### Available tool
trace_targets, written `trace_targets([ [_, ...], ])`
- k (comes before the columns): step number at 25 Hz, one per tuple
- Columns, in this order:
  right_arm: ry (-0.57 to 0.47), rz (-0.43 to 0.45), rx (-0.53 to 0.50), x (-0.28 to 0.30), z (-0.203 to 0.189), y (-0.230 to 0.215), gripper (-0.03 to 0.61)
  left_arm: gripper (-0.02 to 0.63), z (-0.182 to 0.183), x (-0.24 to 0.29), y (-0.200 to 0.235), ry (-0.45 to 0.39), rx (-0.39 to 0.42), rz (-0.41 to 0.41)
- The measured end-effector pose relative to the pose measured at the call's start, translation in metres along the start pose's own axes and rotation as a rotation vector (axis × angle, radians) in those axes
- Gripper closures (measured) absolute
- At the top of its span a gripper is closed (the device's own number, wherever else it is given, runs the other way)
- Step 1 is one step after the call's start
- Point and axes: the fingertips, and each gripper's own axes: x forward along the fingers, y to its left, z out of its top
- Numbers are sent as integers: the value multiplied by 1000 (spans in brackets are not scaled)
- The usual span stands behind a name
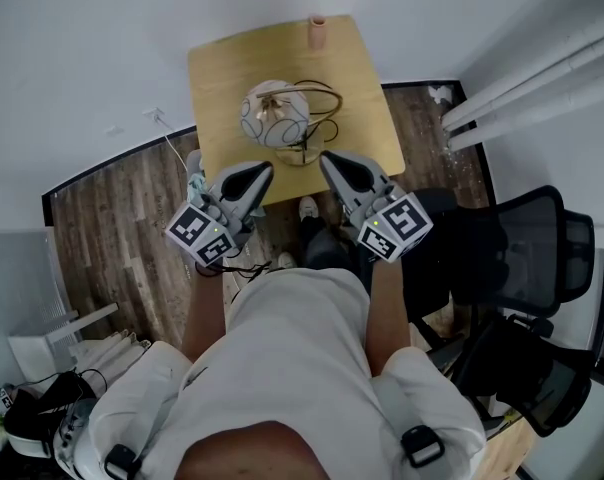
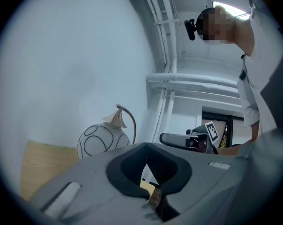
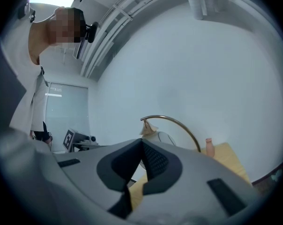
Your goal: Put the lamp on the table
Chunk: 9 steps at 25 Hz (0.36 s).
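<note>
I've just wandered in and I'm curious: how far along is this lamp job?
Done, it seems: the lamp stands upright on the table. In hand: nothing. The left gripper and right gripper are both shut and empty, on either side of the lamp by the table's near edge. Left to do: probably nothing but drawing the grippers away.

no readable words or numbers; only coded squares (image 1: 190,226) on the left cube (image 1: 212,246) and right cube (image 1: 394,225).
</note>
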Motion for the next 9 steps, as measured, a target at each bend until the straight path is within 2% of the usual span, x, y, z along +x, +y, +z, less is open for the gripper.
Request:
trace_targets([
  [9,3,7,2,2,-4,5,577,614,-3,-3,3,4,-1,12],
])
